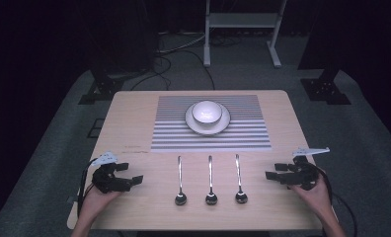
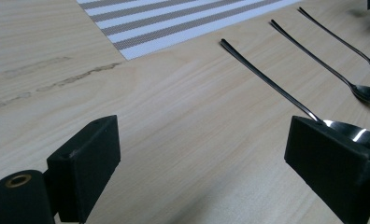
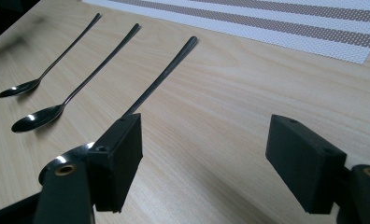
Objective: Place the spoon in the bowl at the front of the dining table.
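Pale wooden worktop [image 1: 134,123] holds three slim steel spoons [image 1: 210,180] at six o'clock of the white bowl [image 1: 207,111]; my left fingers [image 1: 134,175] and right fingers [image 1: 272,171] flank them, open and empty, so I judge reaching for a spoon comes next.

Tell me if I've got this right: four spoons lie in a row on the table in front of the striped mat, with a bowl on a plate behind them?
Not quite: there are three spoons, not four, as the high view shows. The rest holds: they lie in a row on the table in front of the striped mat, with the bowl on its plate behind.
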`<action>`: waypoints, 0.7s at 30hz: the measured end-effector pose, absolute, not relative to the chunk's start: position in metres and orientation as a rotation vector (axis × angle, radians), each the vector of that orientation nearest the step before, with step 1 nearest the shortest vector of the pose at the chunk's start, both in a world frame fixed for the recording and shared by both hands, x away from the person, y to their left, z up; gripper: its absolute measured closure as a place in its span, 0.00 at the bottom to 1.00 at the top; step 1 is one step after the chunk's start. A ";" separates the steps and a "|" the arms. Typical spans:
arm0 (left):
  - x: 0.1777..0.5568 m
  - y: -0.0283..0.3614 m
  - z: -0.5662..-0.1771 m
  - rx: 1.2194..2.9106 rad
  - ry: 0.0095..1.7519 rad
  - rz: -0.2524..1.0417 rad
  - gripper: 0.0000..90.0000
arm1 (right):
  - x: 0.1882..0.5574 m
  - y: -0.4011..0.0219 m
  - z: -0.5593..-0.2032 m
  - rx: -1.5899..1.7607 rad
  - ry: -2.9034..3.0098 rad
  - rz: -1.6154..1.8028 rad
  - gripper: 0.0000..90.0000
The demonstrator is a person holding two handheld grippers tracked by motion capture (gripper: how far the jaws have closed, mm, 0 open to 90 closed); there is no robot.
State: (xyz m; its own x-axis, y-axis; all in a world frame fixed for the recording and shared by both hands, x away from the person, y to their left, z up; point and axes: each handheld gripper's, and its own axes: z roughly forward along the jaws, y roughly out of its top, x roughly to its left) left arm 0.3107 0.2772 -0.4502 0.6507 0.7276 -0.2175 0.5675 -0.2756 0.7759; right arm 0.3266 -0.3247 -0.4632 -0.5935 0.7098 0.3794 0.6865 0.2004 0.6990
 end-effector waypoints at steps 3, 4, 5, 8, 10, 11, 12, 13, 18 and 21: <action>0.310 0.272 -0.450 1.979 0.999 0.220 0.10 | 0.327 -0.324 -0.464 1.401 2.419 1.380 0.29; 0.310 0.270 -0.449 1.983 0.992 0.219 0.10 | 0.326 -0.325 -0.464 1.402 2.415 1.383 0.29; 0.309 0.267 -0.449 1.986 0.984 0.220 0.10 | 0.326 -0.325 -0.464 1.405 2.415 1.387 0.29; 0.309 0.260 -0.448 2.010 0.958 0.220 0.10 | 0.326 -0.325 -0.464 1.408 2.412 1.390 0.29; 0.308 0.254 -0.447 2.015 0.949 0.213 0.11 | 0.325 -0.325 -0.463 1.401 2.413 1.391 0.29; 0.307 0.252 -0.447 2.021 0.939 0.209 0.11 | 0.326 -0.325 -0.463 1.400 2.412 1.390 0.29; 0.307 0.249 -0.447 2.025 0.932 0.205 0.11 | 0.325 -0.324 -0.462 1.403 2.413 1.390 0.29; 0.306 0.246 -0.446 2.032 0.923 0.202 0.11 | 0.325 -0.323 -0.462 1.404 2.416 1.390 0.29; 0.305 0.234 -0.444 2.053 0.886 0.184 0.13 | 0.326 -0.321 -0.464 1.395 2.429 1.372 0.29; 0.304 0.223 -0.443 2.070 0.856 0.170 0.13 | 0.327 -0.320 -0.464 1.394 2.430 1.363 0.29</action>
